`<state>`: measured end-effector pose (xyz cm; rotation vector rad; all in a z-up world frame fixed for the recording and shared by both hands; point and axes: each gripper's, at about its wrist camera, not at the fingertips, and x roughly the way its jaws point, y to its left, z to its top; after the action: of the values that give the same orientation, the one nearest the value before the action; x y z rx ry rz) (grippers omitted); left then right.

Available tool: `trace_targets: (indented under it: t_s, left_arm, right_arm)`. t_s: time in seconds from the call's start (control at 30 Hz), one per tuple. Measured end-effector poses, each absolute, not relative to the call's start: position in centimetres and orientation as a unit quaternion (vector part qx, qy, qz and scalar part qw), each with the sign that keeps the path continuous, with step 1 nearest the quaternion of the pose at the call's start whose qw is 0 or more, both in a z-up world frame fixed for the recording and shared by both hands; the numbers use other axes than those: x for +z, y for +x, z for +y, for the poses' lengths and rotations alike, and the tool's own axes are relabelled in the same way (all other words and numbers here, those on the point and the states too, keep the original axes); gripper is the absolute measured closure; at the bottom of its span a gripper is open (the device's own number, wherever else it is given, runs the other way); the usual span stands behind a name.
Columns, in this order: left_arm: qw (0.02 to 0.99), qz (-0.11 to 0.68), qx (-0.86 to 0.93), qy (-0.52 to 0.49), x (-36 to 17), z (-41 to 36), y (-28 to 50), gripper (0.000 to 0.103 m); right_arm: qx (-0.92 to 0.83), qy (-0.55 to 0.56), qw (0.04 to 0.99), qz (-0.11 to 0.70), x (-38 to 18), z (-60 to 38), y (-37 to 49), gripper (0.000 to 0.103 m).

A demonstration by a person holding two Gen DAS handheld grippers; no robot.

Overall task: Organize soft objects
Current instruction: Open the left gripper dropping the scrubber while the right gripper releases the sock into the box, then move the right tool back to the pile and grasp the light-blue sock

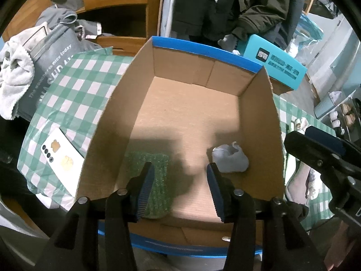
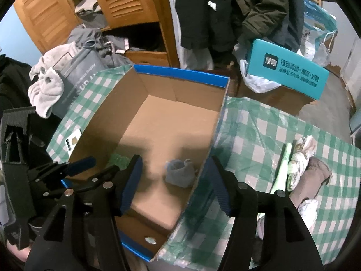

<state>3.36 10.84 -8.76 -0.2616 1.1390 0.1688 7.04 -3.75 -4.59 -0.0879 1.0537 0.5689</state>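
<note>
We see the left gripper [image 1: 180, 178] at the bottom of the left wrist view, its jaws spread wide and gripping nothing. It hangs over the near end of the cardboard box [image 1: 276, 135]. The green sock [image 1: 155, 180] lies on the box floor behind its left finger, which covers part of it, so we cannot tell whether the two touch. The grey sock [image 1: 230, 158] sits balled on the box floor at lower right of centre, just beyond the right finger.

In the right wrist view the right gripper [image 2: 173, 180] is also released, jaws wide, straddling the box's right wall [image 2: 216, 131]: one finger over the inside, the other over the checked tablecloth [image 2: 270, 135]. It touches nothing we can make out. The grey sock [image 2: 179, 175] shows between the fingers, slightly blurred; only a sliver of the green sock [image 2: 118, 159] shows at the left finger.

At right of that view a heap of soft items [image 2: 300, 167] lies on the cloth, its lower part cut off by the gripper. A phone [image 1: 61, 155] lies left of the box in the left view.
</note>
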Motion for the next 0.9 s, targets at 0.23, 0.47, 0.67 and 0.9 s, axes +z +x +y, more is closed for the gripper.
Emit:
trace_targets:
  t_s: [0.23, 0.47, 0.67, 0.9]
  left_arm:
    - [0.837, 0.533, 0.061, -0.111, -8.4, 9.1, 3.5, 0.050]
    - [0.841, 0.530, 0.044, -0.096, -7.9, 6.9, 3.8, 0.049]
    - [0.844, 0.529, 0.031, -0.080, -7.5, 4.7, 4.1, 0.049]
    - [0.845, 0.532, 0.016, -0.059, -7.3, 2.1, 4.4, 0.049]
  right_arm:
    - [0.255, -0.046, 0.830, 0.494, -4.7, -5.3, 6.9, 0.041]
    - [0.237, -0.040, 0.836, 0.494, -4.8, -8.1, 6.7, 0.041]
    - [0.218, -0.034, 0.843, 0.490, -4.7, -10.8, 6.5, 0.041]
    - [0.197, -0.025, 0.848, 0.491, -4.9, -14.1, 6.1, 0.040]
